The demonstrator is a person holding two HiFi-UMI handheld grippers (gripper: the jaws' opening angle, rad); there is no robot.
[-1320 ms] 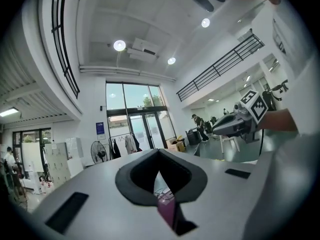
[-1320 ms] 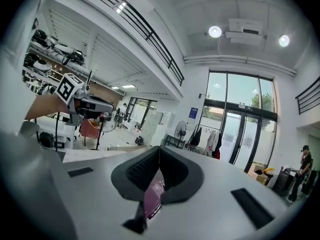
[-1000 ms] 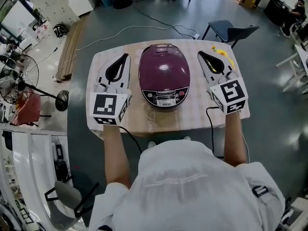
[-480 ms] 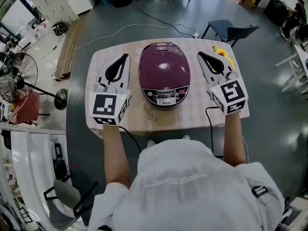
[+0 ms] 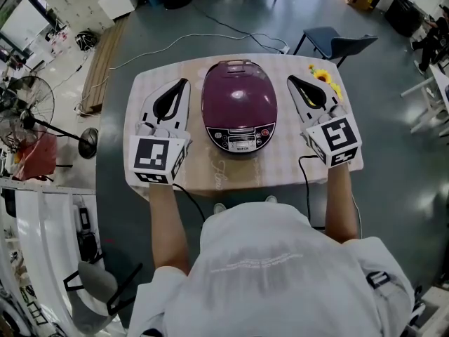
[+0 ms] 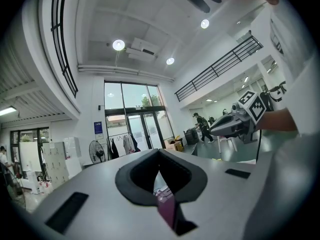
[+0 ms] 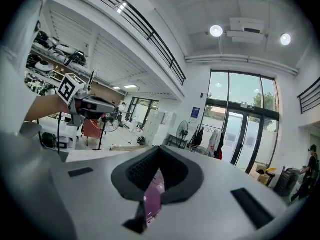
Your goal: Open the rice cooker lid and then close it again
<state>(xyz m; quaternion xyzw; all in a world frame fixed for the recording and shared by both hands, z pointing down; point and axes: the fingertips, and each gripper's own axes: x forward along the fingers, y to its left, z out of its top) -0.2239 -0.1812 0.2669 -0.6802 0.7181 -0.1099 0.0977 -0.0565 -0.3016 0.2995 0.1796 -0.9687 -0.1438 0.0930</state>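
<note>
A purple rice cooker [image 5: 239, 107] stands in the middle of a small table [image 5: 231, 180], lid down, its control panel [image 5: 240, 140] facing me. My left gripper [image 5: 184, 83] lies on the table to the cooker's left, jaws together and empty. My right gripper [image 5: 291, 80] lies to its right, also shut with nothing held. Neither touches the cooker. In the left gripper view the closed fingertips [image 6: 159, 151] meet, with a sliver of purple cooker [image 6: 167, 209] below them. The right gripper view shows the same: joined tips [image 7: 160, 149] and a purple sliver [image 7: 152, 196].
A yellow flower-like object [image 5: 324, 78] lies at the table's far right corner. A dark chair [image 5: 337, 45] stands beyond the table, a floor fan [image 5: 28, 111] to the left. A cable [image 5: 210, 27] runs over the floor behind.
</note>
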